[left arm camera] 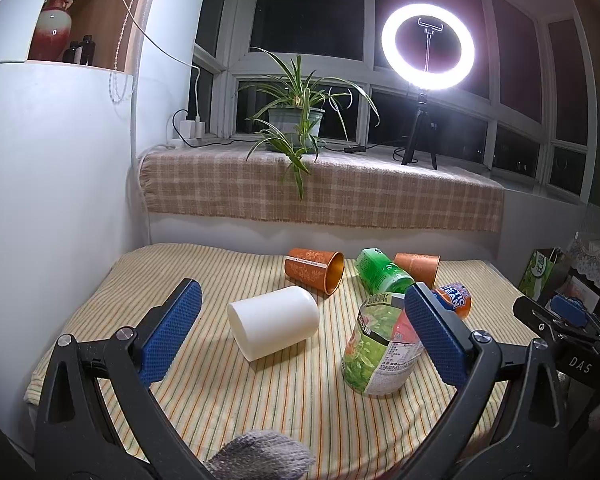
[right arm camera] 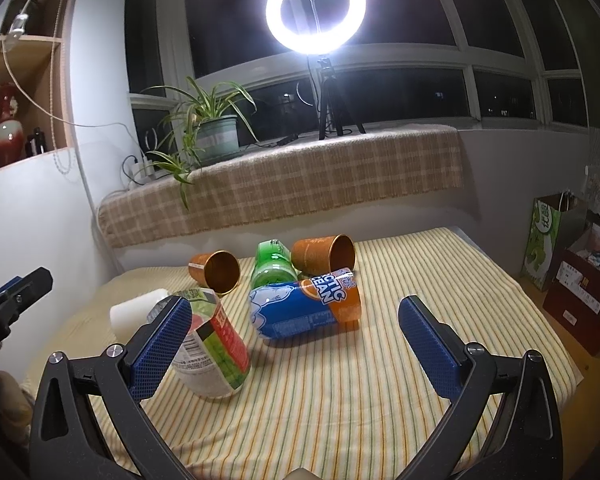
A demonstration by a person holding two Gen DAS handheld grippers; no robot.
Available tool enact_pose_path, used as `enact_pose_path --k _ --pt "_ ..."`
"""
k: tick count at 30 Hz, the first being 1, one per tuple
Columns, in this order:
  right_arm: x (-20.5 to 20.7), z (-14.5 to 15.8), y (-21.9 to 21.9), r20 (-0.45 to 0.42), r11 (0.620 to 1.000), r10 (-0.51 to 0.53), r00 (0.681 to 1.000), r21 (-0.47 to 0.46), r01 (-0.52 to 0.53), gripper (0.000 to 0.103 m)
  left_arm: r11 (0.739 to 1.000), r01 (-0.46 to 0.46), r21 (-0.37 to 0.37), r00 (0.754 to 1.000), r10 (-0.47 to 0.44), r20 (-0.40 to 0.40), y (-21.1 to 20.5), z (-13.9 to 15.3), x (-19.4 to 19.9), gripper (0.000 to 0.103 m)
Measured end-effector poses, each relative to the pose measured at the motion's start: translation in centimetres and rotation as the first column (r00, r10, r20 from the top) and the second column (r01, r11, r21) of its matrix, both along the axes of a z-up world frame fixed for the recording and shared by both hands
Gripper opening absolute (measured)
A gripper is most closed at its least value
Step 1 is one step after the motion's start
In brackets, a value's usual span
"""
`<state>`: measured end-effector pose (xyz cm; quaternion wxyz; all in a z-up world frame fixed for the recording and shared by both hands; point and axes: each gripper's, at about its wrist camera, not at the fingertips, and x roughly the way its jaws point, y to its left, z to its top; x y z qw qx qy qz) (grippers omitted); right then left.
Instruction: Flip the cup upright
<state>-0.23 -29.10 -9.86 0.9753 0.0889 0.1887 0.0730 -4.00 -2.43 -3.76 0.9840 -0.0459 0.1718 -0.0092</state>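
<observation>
A white cup (left arm camera: 274,326) lies on its side on the striped cloth, its closed base toward me; in the right wrist view it (right arm camera: 138,312) is partly hidden behind a bottle. Two orange cups lie on their sides farther back: one (left arm camera: 315,269) (right arm camera: 216,270) at the middle, one (left arm camera: 418,266) (right arm camera: 324,258) to the right. My left gripper (left arm camera: 300,312) is open and empty, with the white cup between its blue pads but farther away. My right gripper (right arm camera: 296,328) is open and empty, above the table's front.
Several plastic bottles lie among the cups: a green-and-red labelled one (left arm camera: 380,350) (right arm camera: 210,350), a green one (left arm camera: 382,272) (right arm camera: 272,268), a blue-and-orange one (right arm camera: 304,306). The striped table cloth (right arm camera: 340,420) ends at a wall on the left. Boxes and bags (right arm camera: 572,280) stand on the floor at right.
</observation>
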Motion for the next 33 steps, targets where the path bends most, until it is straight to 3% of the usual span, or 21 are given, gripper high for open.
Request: enact_pose_path --k 33 --pt "0.80 -0.95 -0.17 -0.045 1.000 0.010 0.999 0.026 -0.009 0.103 1.000 0.002 0.005 1.000 -0.002 -0.013 0.45 -0.63 -0.05 0.103"
